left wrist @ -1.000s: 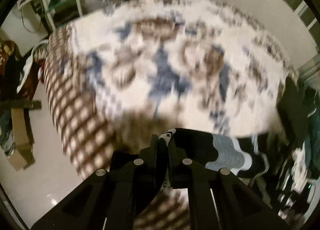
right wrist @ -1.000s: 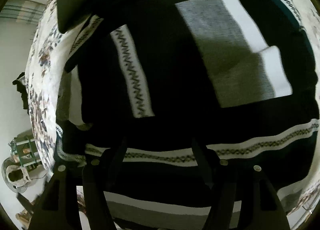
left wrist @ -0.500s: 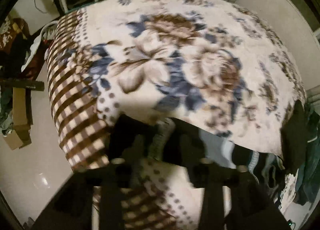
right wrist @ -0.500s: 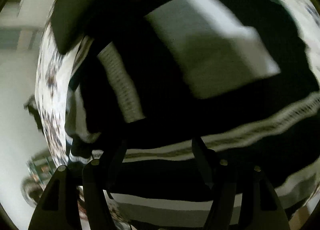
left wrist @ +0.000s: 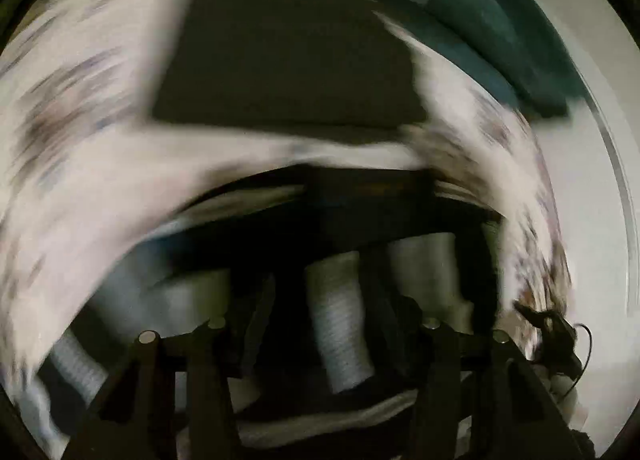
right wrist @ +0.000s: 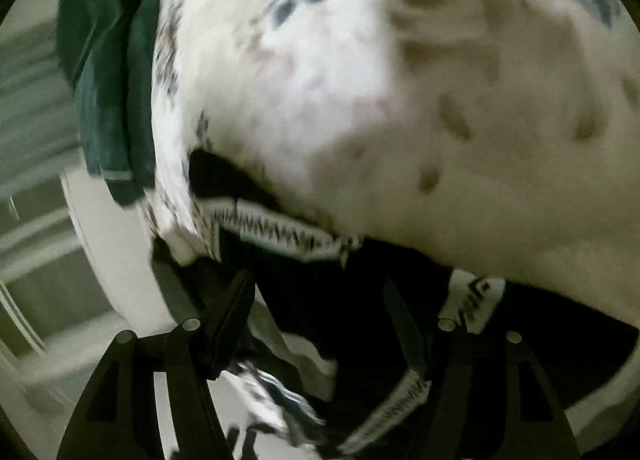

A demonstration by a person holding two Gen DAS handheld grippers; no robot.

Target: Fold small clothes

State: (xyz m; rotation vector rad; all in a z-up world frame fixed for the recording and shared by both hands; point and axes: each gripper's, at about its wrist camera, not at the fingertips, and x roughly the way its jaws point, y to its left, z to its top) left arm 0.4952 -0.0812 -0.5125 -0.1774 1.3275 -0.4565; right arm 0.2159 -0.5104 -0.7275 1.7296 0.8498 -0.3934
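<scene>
Both the left gripper (left wrist: 320,332) and right gripper (right wrist: 320,324) have fingers spread, holding nothing, over the half-folded striped sweater (left wrist: 340,324) at 6 o'clock, so more folding looks left.

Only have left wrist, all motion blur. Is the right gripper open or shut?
Observer: Open. The right gripper has its jaws apart, with black sweater fabric lying between them, not pinched.
Operator: Any edge it can go for?
Observer: Yes, a white zigzag band on the sweater sits just ahead of the fingertips, sharp enough to aim at.
Operator: Anything else close to it?
Observer: A teal garment at far left, against the floral blanket edge, apart from the jaws.
</scene>
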